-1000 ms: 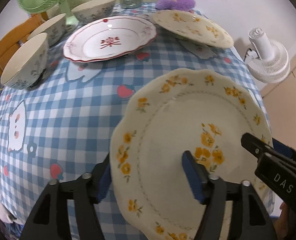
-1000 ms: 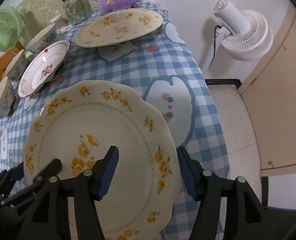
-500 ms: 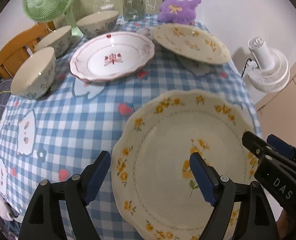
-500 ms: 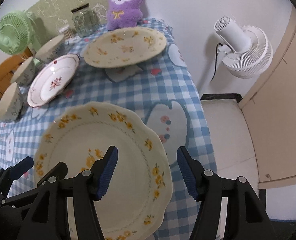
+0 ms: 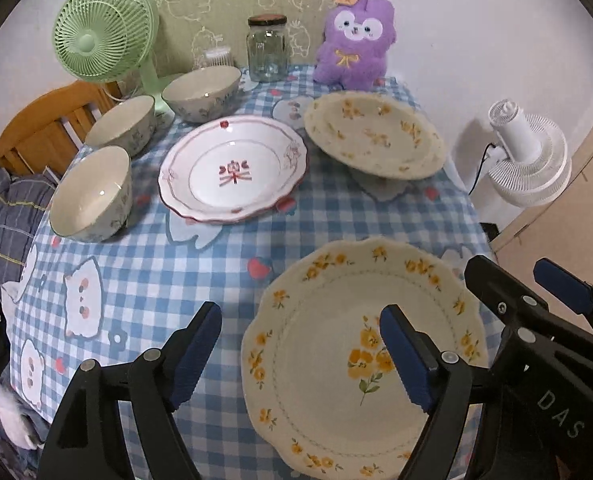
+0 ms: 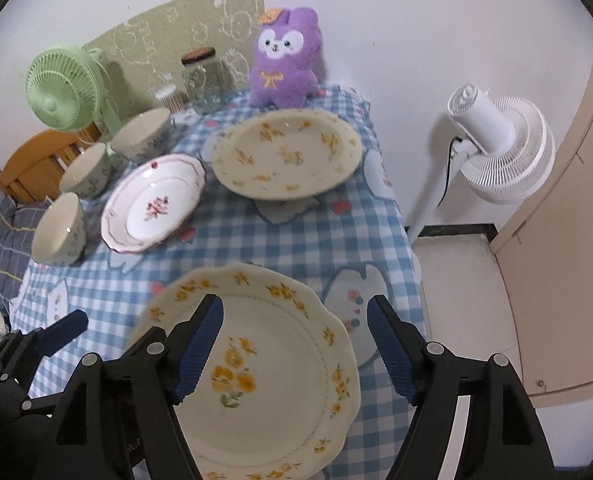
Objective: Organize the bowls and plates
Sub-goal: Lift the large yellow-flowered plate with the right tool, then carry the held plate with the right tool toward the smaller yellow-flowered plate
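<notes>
Both grippers, left [image 5: 300, 344] and right [image 6: 294, 344], gape wide, holding nothing, above the near yellow-flower plate [image 5: 336, 368]. Operator should pinch opposite rims, lift level, stack onto far matching plate [image 5: 376, 136].

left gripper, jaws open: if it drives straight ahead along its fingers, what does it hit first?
Probably the near yellow-flower plate: its left rim lies between the left gripper fingers. If it clears that, the red-pattern plate lies further along. Height above the table is unclear.

Cream plate [image 5: 360, 352] with yellow flowers, blue-white checked tablecloth [image 5: 156, 264], purple plush [image 5: 352, 44]
</notes>
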`<state>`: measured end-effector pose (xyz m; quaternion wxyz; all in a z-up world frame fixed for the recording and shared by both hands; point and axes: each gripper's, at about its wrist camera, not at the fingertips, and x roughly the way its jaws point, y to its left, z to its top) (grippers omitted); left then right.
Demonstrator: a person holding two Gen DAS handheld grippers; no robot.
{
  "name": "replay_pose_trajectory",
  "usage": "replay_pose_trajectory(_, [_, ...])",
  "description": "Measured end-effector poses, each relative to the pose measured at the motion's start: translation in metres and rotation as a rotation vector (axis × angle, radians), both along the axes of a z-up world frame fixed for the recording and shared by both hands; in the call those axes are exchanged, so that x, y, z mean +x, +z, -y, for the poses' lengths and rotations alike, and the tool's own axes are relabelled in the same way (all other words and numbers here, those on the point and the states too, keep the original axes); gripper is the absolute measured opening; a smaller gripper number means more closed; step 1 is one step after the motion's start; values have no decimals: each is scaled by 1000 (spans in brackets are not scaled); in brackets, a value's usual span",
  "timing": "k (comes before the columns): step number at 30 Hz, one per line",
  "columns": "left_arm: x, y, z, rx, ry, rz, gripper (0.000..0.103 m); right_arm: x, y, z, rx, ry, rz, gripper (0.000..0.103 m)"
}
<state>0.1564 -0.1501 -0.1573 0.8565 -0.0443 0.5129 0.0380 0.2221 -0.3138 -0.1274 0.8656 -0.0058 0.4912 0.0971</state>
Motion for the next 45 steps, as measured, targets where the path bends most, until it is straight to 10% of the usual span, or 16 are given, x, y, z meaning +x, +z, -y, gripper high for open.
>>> replay_pose_trajectory(25, [27,86,-41,8,-140,124,84,-8,99,-43,8,-165,182,78])
replay_pose_trajectory(45, [132,63,0,8,-67,86,84,115,71,-10,39,-44,124,78])
